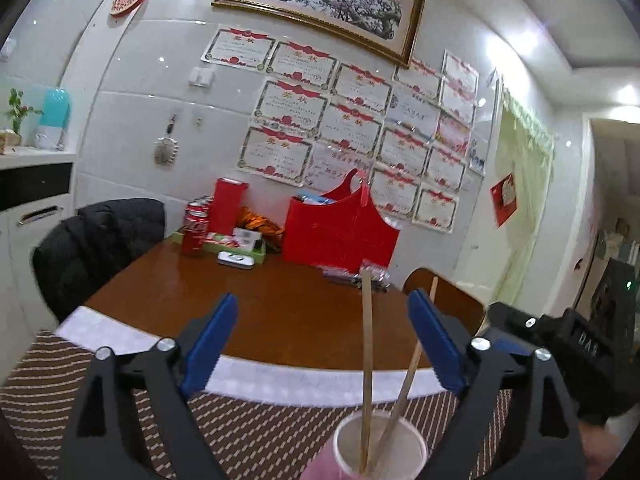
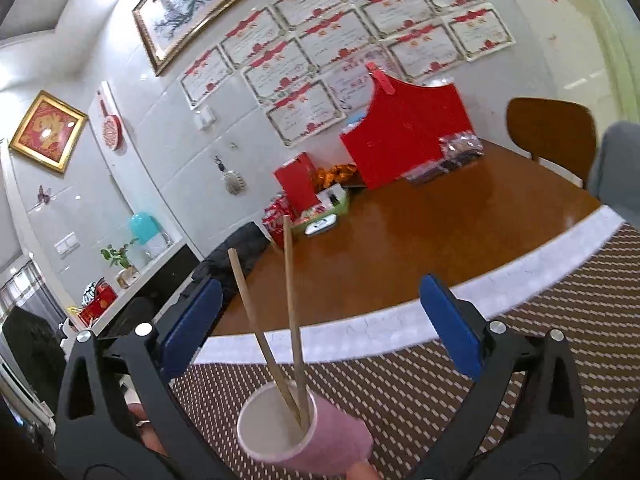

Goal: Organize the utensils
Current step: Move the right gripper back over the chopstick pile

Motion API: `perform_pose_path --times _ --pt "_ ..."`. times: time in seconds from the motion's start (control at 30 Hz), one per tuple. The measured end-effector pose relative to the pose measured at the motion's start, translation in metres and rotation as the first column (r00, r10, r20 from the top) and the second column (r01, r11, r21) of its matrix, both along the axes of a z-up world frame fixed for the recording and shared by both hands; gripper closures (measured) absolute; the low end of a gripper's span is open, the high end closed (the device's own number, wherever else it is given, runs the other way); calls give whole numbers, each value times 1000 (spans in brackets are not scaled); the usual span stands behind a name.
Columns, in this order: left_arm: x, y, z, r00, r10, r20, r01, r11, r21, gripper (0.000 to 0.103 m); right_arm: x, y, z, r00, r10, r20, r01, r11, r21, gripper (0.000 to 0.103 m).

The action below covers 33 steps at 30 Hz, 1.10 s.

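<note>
At the near edge: a pink paper cup with a white inside (image 1: pixel 380 446) stands on the brown woven placemat with pale dashes (image 1: pixel 256 432), low between both grippers.
Cup contents: two plain wooden chopsticks (image 1: pixel 367 344) stand in the cup, their tops fanning apart above the rim.
Left gripper: the left gripper (image 1: pixel 324 344) has its blue-padded fingers (image 1: pixel 210 346) spread wide, pinching nothing.
Chopsticks against left fingers: one stick rises through the gap between the pads, clear of both; the other leans toward the right-hand pad and passes in front of its inner edge, and whether it touches I cannot tell.
Right gripper: the right gripper (image 2: pixel 320 328) is spread wide too, empty, with its blue pads (image 2: pixel 450 326) well out to each side.
Chopsticks against right fingers: both sticks (image 2: pixel 294 320) stand in the gap, nearer the left-hand pad, touching neither.
Step in hand: I judge this as the chopsticks just placed in the cup, both grippers let go.
Next move: it calls for backing both grippers off without clipping the leaning stick or tipping the light cup, then looking for any utensil left; none shows here.
Farther out: the bare brown wooden table (image 1: pixel 248 304) runs on to a red gift bag (image 1: pixel 340 232) by the wall.
</note>
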<state>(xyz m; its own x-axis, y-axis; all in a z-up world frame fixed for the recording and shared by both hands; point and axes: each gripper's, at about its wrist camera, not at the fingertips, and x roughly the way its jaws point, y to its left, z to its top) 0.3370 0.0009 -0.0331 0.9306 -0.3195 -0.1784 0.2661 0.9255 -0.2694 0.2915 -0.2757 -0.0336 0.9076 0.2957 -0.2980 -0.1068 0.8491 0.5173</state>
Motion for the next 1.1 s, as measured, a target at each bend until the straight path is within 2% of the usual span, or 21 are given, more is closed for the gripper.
perform_pose_path --times 0.1,0.23,0.4,0.7,0.93,1.0,1.1 --pt "-27 -1 7 998 10 -59 -6 997 79 11 -32 -10 9 1000 -13 -17 13 1000 -14 6" --pt "-63 -5 6 994 25 -103 -4 982 190 11 -72 -12 17 999 -18 -50 13 996 -91 6" --pt "-100 -9 -1 990 13 -139 24 964 266 11 -104 -8 8 992 -26 -121 7 989 -150 6" --pt "-136 -17 -38 965 -36 -259 116 947 301 11 -145 12 -18 977 11 -213 -72 958 -279 6" --pt "-135 -13 -64 942 -47 -332 151 943 296 11 -146 27 -37 959 34 -280 -129 936 -328 6" --pt "-132 -10 -74 927 -44 -372 160 944 288 11 -145 33 -47 945 44 -325 -165 921 -353 6" --pt "-123 -8 -91 894 -21 -448 175 936 305 11 -142 46 -65 917 61 -393 -236 878 -415 6"
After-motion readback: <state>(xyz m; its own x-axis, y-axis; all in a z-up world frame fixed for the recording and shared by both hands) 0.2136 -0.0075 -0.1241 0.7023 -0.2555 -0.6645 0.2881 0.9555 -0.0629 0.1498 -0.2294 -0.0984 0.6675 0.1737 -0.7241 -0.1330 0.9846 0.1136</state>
